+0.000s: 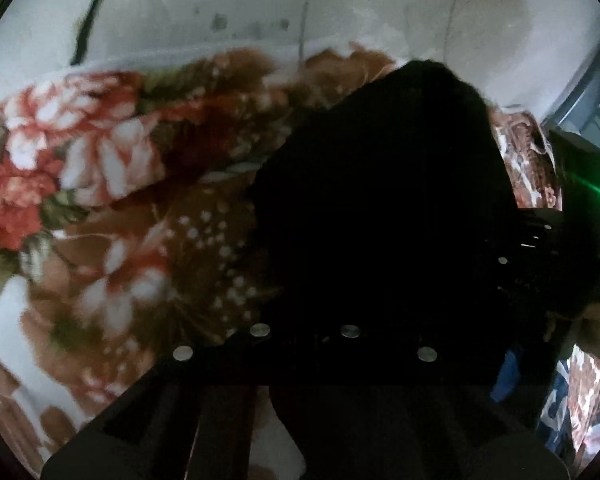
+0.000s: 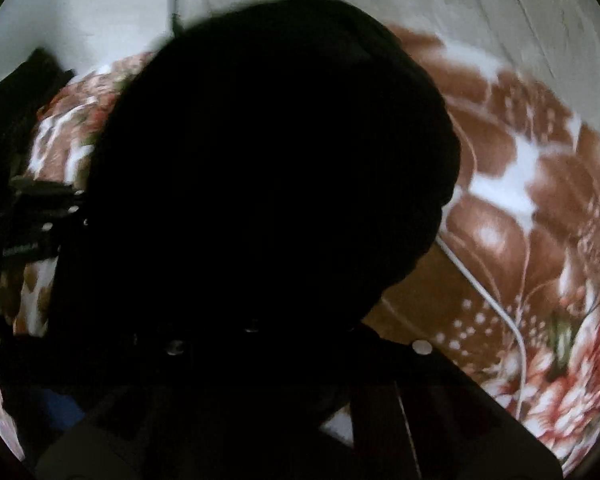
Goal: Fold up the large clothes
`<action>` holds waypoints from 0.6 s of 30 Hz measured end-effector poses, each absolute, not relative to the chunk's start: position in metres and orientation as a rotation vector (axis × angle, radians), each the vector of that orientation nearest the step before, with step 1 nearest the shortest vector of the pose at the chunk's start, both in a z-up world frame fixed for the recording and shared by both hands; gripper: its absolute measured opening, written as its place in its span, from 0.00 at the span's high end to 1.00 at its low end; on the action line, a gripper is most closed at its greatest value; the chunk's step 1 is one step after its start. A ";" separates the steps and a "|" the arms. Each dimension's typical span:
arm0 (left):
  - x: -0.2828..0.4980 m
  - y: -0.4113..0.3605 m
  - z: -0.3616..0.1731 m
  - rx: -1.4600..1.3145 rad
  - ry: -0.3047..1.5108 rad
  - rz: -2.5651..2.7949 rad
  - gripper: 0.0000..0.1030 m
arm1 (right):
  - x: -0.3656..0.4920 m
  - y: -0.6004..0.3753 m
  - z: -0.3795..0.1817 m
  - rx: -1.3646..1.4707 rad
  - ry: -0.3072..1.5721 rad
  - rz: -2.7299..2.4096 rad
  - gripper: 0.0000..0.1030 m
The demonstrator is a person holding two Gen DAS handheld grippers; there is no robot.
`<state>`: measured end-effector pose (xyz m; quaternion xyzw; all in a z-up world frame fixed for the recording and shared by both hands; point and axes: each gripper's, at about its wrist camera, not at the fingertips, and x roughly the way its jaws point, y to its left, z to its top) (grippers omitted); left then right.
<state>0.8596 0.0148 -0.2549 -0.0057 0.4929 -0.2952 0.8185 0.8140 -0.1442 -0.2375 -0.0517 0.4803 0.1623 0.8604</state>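
A large black garment (image 1: 380,160) lies bunched on a floral blanket and fills the middle and right of the left wrist view. My left gripper (image 1: 306,280) reaches into it, fingertips buried in the dark cloth, jaws shut on a fold. In the right wrist view the same black garment (image 2: 268,140) covers most of the picture. My right gripper (image 2: 252,280) is sunk into it the same way, shut on cloth. The right gripper's body (image 1: 580,220), with a green light, shows at the right edge of the left view. The left gripper's body (image 2: 32,220) shows at the left edge of the right view.
A brown, red and white floral blanket (image 1: 100,160) (image 2: 520,200) covers the bed under the garment. A white cable (image 2: 500,312) runs across it on the right. A pale wall (image 1: 340,0) with a dark cord (image 1: 88,20) stands behind. A hand (image 1: 596,332) shows at the right edge.
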 end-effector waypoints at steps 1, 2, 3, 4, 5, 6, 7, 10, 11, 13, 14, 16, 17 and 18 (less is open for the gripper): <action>0.853 0.015 -0.245 -0.008 1.031 -0.637 0.96 | 0.808 -0.145 -0.228 -0.105 0.988 0.354 0.95; 0.846 0.013 -0.234 0.007 1.012 -0.647 0.96 | 0.802 -0.145 -0.220 -0.107 0.973 0.360 0.95; 0.841 0.012 -0.225 0.014 0.997 -0.660 0.96 | 0.795 -0.145 -0.209 -0.122 0.951 0.373 0.95; 0.835 0.011 -0.215 0.021 0.982 -0.667 0.96 | 0.788 -0.145 -0.199 -0.147 0.928 0.380 0.95; 0.829 0.011 -0.206 0.027 0.965 -0.670 0.96 | 0.778 -0.145 -0.190 -0.172 0.905 0.384 0.95; 0.820 0.009 -0.193 0.031 0.945 -0.679 0.96 | 0.773 -0.145 -0.183 -0.180 0.891 0.391 0.95; 0.815 0.008 -0.184 0.040 0.930 -0.681 0.96 | 0.764 -0.145 -0.175 -0.186 0.876 0.393 0.95; 0.789 0.003 -0.159 0.072 0.894 -0.693 0.96 | 0.739 -0.149 -0.155 -0.192 0.837 0.403 0.95; 0.779 -0.001 -0.151 0.071 0.885 -0.704 0.96 | 0.732 -0.152 -0.152 -0.201 0.829 0.404 0.95; 0.760 0.004 -0.140 0.082 0.868 -0.715 0.96 | 0.715 -0.156 -0.144 -0.217 0.809 0.407 0.95; 0.752 0.003 -0.134 0.088 0.862 -0.726 0.96 | 0.705 -0.158 -0.140 -0.215 0.803 0.415 0.95; 0.725 -0.001 -0.123 0.114 0.836 -0.743 0.97 | 0.686 -0.161 -0.135 -0.221 0.788 0.416 0.95; 0.718 -0.004 -0.121 0.121 0.831 -0.751 0.97 | 0.674 -0.165 -0.133 -0.225 0.781 0.421 0.95; 0.707 -0.007 -0.117 0.133 0.825 -0.759 0.97 | 0.664 -0.165 -0.132 -0.230 0.773 0.420 0.95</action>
